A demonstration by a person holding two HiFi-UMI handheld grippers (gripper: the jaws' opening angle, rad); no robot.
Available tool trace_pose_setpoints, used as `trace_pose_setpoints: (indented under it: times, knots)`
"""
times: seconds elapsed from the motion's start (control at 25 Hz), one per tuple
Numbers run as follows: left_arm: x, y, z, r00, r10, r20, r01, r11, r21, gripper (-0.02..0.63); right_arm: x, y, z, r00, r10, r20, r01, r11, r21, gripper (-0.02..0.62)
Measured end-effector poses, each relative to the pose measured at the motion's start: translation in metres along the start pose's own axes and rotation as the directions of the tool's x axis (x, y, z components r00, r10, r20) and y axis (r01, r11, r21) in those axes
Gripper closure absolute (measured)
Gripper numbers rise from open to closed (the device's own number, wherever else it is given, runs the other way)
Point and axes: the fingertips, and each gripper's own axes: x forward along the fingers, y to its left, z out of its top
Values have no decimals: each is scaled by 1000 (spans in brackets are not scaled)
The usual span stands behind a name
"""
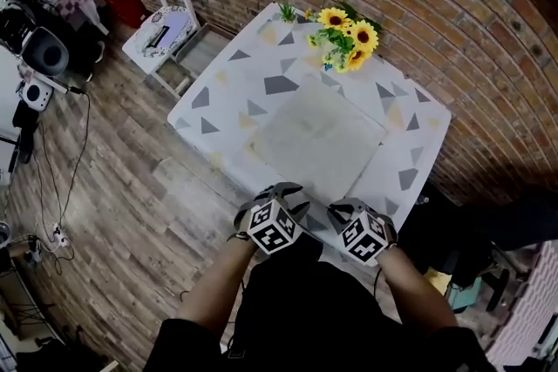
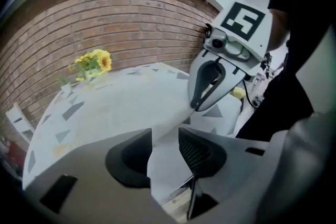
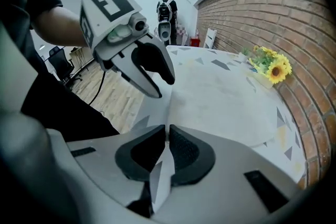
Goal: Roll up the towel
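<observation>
A pale grey towel lies flat on the patterned table. Both grippers are at its near edge. My left gripper stands open, and in the left gripper view its jaws have a gap with the towel's near corner lying in it. In the right gripper view my right gripper is shut on a fold of the towel, and a corner of cloth hangs below the pads. The right gripper sits just to the right of the left one. Each gripper shows in the other's view: right gripper, left gripper.
A vase of sunflowers stands at the table's far edge against the brick wall. A white chair is beyond the table's far left corner. Cables and equipment lie on the wooden floor at the left. A person stands far back.
</observation>
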Motion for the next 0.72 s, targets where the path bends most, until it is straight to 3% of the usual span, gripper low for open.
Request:
trace_pose_setpoints:
  times: [0.4,0.56,0.72]
  knots:
    - [25,-44,6,998,-35,-49,43,986,159,446,-7,14,5,995,78,62,-81,996,40,552]
    - [32,-48,8,998,-49,-50,56,987,150,521,-3,11,0,995,93,35,-94,995,20,551]
    - [39,-49,2,996,-64,-55,71,989,127,534,7,12,-5,993,115,1,-115,993,1,551]
